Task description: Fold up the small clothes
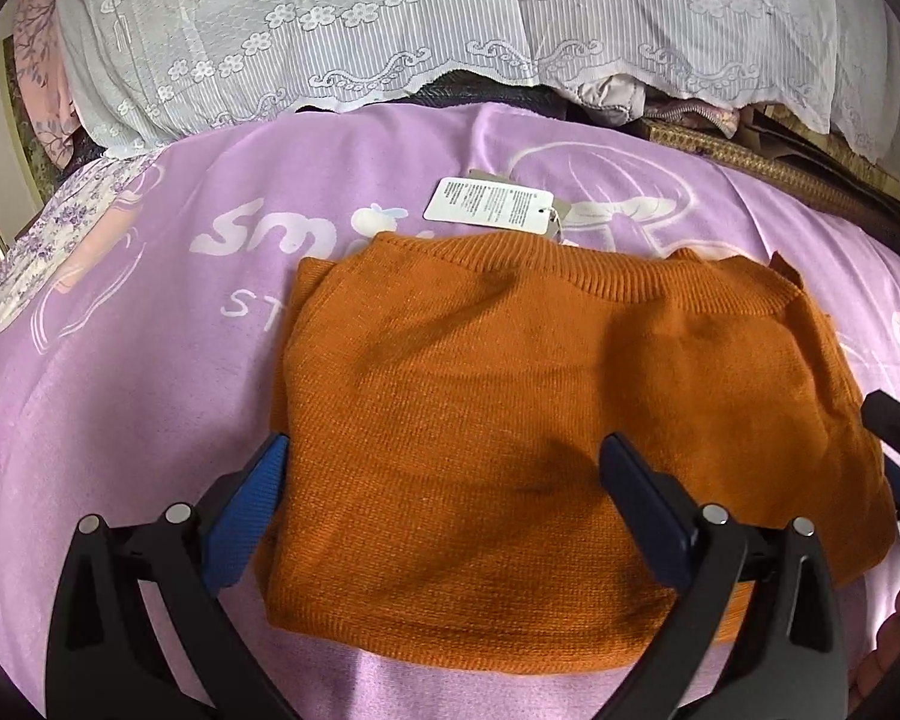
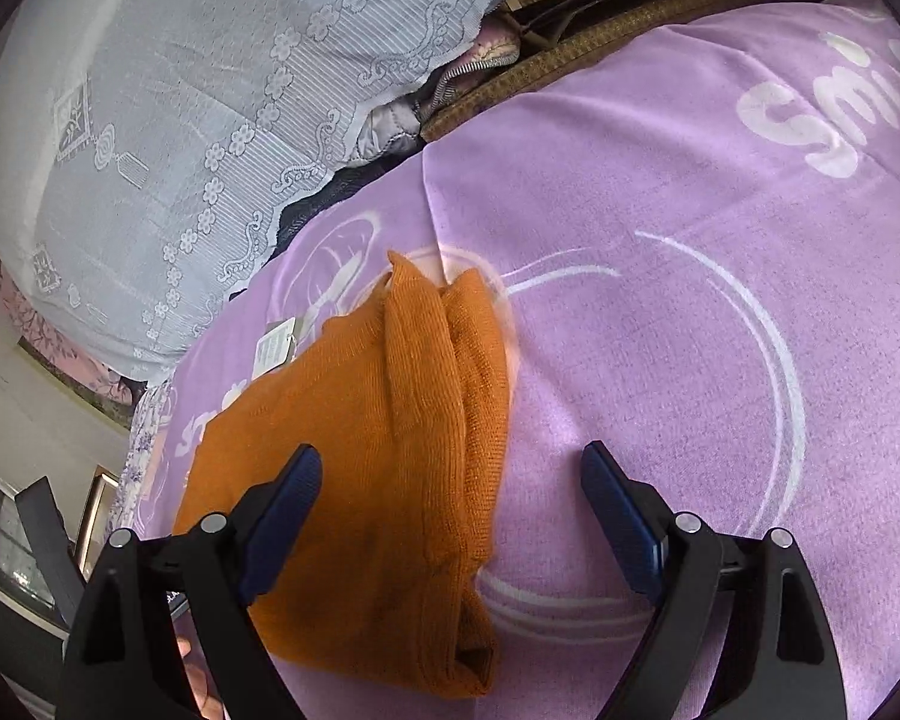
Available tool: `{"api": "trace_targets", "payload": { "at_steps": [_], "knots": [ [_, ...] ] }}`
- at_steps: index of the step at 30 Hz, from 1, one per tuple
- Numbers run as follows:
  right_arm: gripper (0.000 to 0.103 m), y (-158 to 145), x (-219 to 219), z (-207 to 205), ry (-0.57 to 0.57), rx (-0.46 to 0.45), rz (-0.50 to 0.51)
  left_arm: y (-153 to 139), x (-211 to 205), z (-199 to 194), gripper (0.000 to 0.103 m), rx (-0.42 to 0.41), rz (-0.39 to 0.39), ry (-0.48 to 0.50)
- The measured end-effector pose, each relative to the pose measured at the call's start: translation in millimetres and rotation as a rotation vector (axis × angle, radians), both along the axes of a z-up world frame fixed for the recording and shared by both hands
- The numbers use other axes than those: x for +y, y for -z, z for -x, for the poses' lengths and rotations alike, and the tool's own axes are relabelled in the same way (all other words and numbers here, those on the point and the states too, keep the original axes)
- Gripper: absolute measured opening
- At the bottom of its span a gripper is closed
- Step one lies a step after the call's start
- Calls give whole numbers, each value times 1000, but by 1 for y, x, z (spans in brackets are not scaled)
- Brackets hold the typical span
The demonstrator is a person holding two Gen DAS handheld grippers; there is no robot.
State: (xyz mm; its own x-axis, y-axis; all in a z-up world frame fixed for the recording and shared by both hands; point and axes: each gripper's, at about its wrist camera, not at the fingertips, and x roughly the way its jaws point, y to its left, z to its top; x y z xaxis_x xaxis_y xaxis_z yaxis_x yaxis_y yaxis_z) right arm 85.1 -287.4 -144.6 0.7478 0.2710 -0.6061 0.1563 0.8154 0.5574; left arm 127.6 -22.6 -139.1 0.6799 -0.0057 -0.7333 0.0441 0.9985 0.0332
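The orange sweater point(image 1: 546, 396) lies folded on the purple blanket point(image 1: 150, 372), both grippers' jaws are held apart and empty, so release seems finished and withdrawal is called for.

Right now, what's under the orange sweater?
The orange sweater lies folded on the purple blanket, covering part of its white print. A white tag pokes out past the collar. Anything between the folded layers is hidden.

You get soft, even daylight in both views; your fingers point(image 1: 642, 492) throw faint shadows on the sweater point(image 1: 540, 390). Fisheye bending and dark corners frame sharp centres.
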Motion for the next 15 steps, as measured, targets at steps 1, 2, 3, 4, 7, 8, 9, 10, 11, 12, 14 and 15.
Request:
{"api": "trace_targets", "payload": {
  "at_steps": [1, 2, 3, 4, 7, 8, 9, 10, 11, 12, 14, 15],
  "knots": [
    [88, 0, 0, -1, -2, 0, 0, 1, -1, 0, 99, 0, -7, 1],
    [88, 0, -1, -1, -3, -1, -4, 1, -1, 0, 99, 1, -10, 1],
    [88, 0, -2, -2, -5, -2, -10, 1, -2, 0, 99, 2, -12, 2],
    [88, 0, -3, -3, -8, -3, -16, 2, -2, 0, 99, 6, -15, 2],
    [80, 1, -7, -12, -27, 0, -21, 9, -3, -4, 99, 36, -25, 5],
    [74, 1, -8, -15, -36, 4, -20, 10, -2, -5, 99, 44, -18, 5],
    [71, 2, -10, -20, -46, 8, -24, 10, -1, -6, 99, 46, -10, 5],
    [65, 3, -13, -24, -55, 12, -36, 10, 0, -6, 99, 49, -3, 5],
    [61, 4, -16, -27, -61, 15, -50, 10, 1, -6, 99, 51, 2, 6],
    [59, 6, -21, -32, -75, 19, -80, 10, 0, -5, 99, 48, 3, 7],
    [54, 10, -29, -40, -107, 23, -122, 7, 0, -2, 98, 35, -1, 16],
    [54, 11, -31, -43, -123, 22, -144, 5, -2, 0, 98, 24, -4, 24]
  ]
}}
